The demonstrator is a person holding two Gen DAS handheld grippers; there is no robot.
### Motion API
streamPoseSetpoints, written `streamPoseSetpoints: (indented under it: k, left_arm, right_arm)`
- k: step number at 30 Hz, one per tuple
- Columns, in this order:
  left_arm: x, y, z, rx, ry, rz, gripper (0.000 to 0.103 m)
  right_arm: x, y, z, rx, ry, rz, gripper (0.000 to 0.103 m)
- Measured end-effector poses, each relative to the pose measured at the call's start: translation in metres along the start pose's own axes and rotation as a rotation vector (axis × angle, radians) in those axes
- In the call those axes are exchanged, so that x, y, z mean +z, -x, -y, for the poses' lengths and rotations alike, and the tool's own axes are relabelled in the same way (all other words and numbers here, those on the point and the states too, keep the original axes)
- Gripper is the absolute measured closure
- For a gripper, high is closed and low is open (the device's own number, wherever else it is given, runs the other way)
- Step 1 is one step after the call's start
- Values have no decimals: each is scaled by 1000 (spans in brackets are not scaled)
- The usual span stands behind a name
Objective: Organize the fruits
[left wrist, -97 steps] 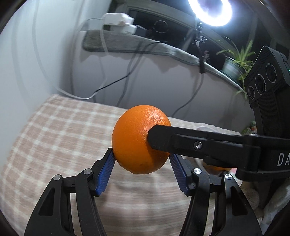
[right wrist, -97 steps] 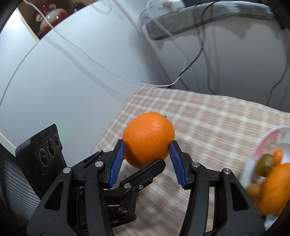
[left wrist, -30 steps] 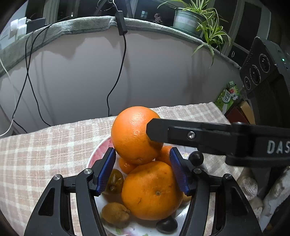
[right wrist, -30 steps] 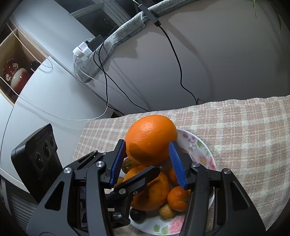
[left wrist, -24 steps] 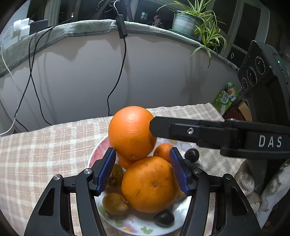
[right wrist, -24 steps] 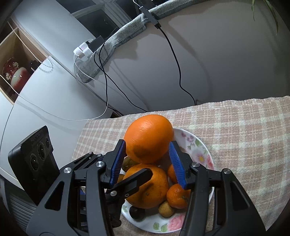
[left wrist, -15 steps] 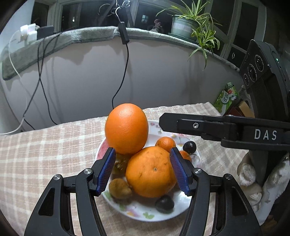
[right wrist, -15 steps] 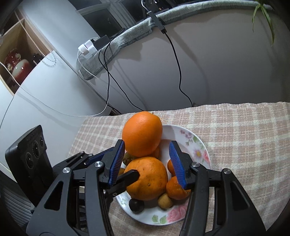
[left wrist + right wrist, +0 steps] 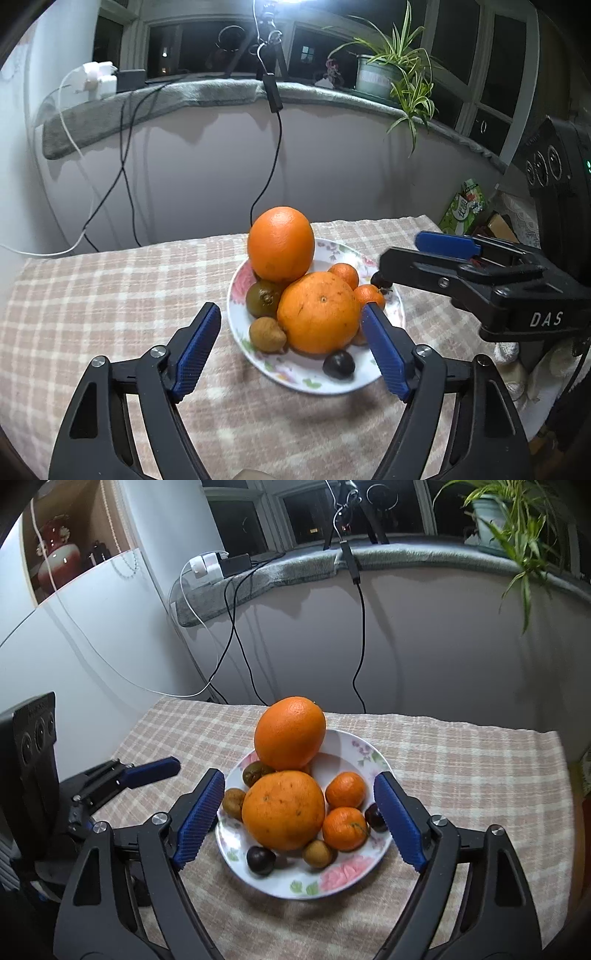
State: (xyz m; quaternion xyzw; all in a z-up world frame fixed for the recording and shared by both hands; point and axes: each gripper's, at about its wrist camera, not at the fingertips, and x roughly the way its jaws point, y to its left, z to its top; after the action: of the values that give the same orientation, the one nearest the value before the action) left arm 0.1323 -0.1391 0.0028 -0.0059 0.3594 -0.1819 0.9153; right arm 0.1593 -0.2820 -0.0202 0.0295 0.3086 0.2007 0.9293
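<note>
The only writing I can read is "DAS", in white letters on the black body of the right tool [image 9: 424, 254] where it reaches in from the side; a green carton [image 9: 466, 206] at the far edge of the surface carries print too small to make out. The surface [image 9: 461, 775] is covered with a beige and white checked cloth, and a floral plate [image 9: 343, 878] sits on it. A large orange [image 9: 290, 738] rests on top of the heap at the back of the plate, leaning on another big orange [image 9: 283, 809] with small mandarins, brown fruits and dark round ones around them. The left tool [image 9: 291, 347] is released, its blue pads spreading with nothing pressed between them; the right tool is released too, its jaws widening clear of the fruit. Behind runs a curved pale wall with a grey-padded ledge [image 9: 295, 568], black cables hanging down it, a white charger, a spider plant [image 9: 399, 74] and dark windows.
</note>
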Motion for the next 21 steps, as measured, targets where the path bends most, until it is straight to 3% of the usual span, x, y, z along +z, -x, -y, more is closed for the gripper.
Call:
streamPoseSetpoints:
  k: [4, 8, 11, 18, 21]
  left_arm:
    - [-8, 16, -1, 17, 14, 20, 22]
    - [-21, 29, -3, 52, 40, 35, 20]
    - [-26, 36, -4, 69, 61, 50, 20]
    - [-34, 46, 3, 75, 55, 62, 20]
    - [-36, 48, 7, 79, 46, 69, 20]
  right_arm:
    - [-14, 17, -6, -33, 28, 30, 11]
    - [-35, 38, -16, -138, 91, 97, 1]
    - [-52, 52, -23, -209, 119, 154, 0]
    - [-71, 62, -22, -251, 53, 167, 0]
    - [-75, 62, -20, -232, 29, 161, 0]
